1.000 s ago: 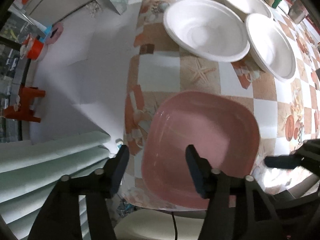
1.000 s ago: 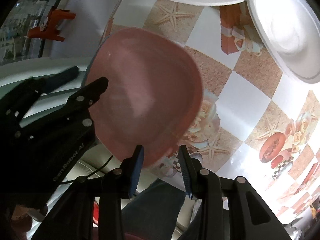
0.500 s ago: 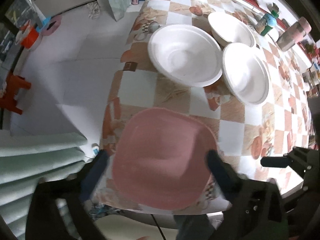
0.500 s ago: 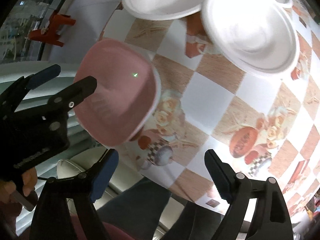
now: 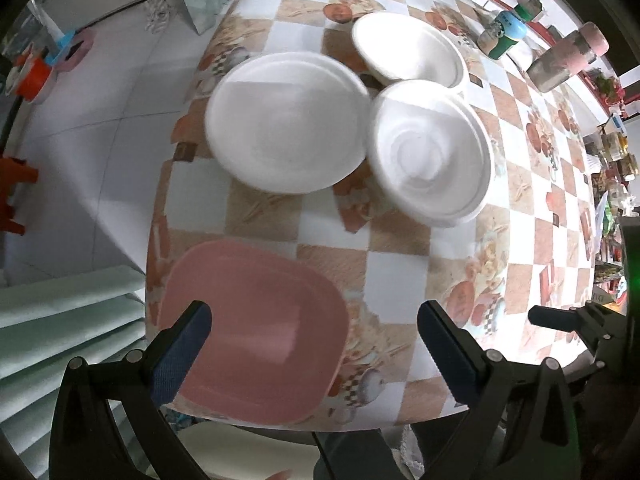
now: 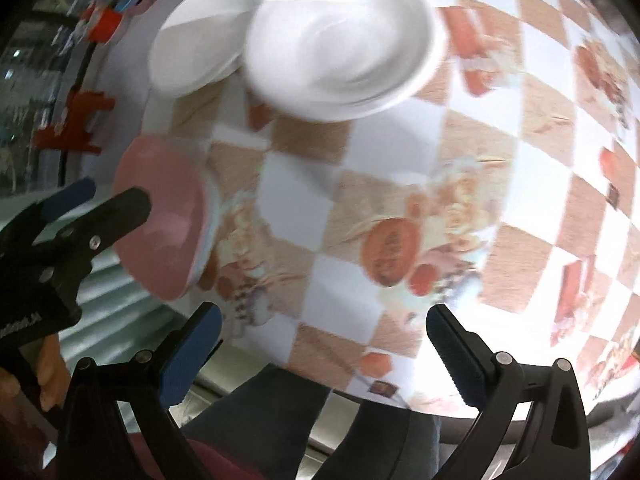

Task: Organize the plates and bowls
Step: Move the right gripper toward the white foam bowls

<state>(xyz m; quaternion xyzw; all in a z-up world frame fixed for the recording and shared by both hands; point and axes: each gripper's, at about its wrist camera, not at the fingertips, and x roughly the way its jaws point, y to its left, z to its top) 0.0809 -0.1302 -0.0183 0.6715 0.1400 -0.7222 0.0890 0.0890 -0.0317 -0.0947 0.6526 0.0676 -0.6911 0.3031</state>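
A pink square plate (image 5: 252, 332) lies flat on the near left corner of the checkered table (image 5: 400, 272). My left gripper (image 5: 316, 344) hangs open above the plate's right part, its pads clear of it. Beyond it stand a white plate (image 5: 286, 122), a white bowl (image 5: 430, 152) and a second white bowl (image 5: 408, 52). In the right wrist view the pink plate (image 6: 164, 220) sits to the left. My right gripper (image 6: 324, 344) is over the table's front edge, its jaws opening with nothing between them. The white bowl (image 6: 340, 40) is blurred there.
A green and blue bottle (image 5: 508, 34) and a pink-capped jar (image 5: 564, 60) stand at the far right of the table. A red stool (image 5: 12, 184) is on the floor to the left. A person's legs (image 6: 280, 412) are under the front edge.
Both grippers have opened wide and let go of the pink plate, which now rests on the table corner. Both have pulled back and shifted right, so more of the table shows.
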